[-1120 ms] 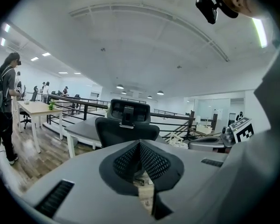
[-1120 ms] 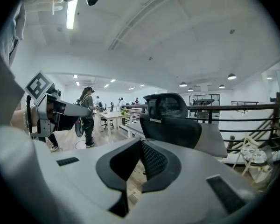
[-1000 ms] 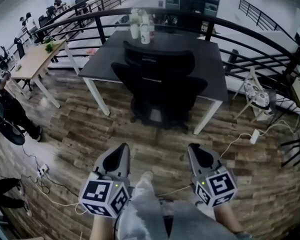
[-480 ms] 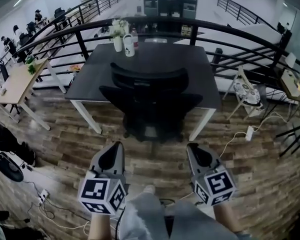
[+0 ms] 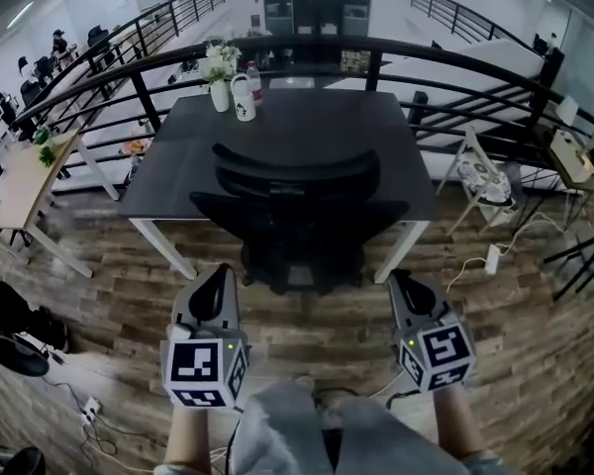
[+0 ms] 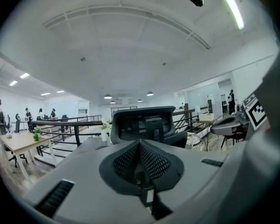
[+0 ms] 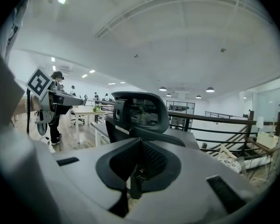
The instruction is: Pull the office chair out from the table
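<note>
Office chair: stood tucked against the near edge of the dark table, untouched; left gripper and right gripper, jaws closed and empty, were short of it, so the whole pull apparently remained.

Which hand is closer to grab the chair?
Left, but only slightly: the left gripper looks a little nearer the chair than the right gripper. Both are shut and short of it, so either must open first.
</note>
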Demonstrator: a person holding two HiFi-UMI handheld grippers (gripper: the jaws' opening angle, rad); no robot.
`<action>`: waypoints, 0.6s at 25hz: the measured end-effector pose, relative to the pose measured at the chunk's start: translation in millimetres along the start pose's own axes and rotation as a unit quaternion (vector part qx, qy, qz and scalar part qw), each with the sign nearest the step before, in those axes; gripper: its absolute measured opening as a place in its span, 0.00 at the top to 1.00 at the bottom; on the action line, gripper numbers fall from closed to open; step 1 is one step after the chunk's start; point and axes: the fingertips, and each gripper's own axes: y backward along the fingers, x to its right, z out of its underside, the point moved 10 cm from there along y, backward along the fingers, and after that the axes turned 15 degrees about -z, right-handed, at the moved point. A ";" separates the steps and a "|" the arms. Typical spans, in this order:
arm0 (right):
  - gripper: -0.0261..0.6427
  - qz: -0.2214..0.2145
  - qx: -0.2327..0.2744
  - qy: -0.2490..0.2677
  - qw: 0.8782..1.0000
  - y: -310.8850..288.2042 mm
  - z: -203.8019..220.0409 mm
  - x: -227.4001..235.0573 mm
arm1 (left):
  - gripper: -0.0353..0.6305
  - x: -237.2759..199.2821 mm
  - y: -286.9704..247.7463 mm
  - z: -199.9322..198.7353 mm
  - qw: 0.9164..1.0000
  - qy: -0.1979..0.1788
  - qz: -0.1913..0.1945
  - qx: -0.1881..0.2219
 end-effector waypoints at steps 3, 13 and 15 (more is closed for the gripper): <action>0.95 0.008 -0.010 0.020 1.000 -14.6 -3.6 7.2 | 0.93 -8.0 -22.1 0.0 0.999 -0.050 -0.014 0.008; 0.95 0.026 -0.063 0.138 0.988 -56.4 -11.6 24.2 | 0.93 -26.3 -90.8 14.2 0.984 -0.176 -0.013 0.035; 0.91 0.027 -0.081 0.162 0.983 -64.5 -13.7 29.1 | 0.93 -31.0 -103.5 16.6 0.982 -0.186 -0.008 0.033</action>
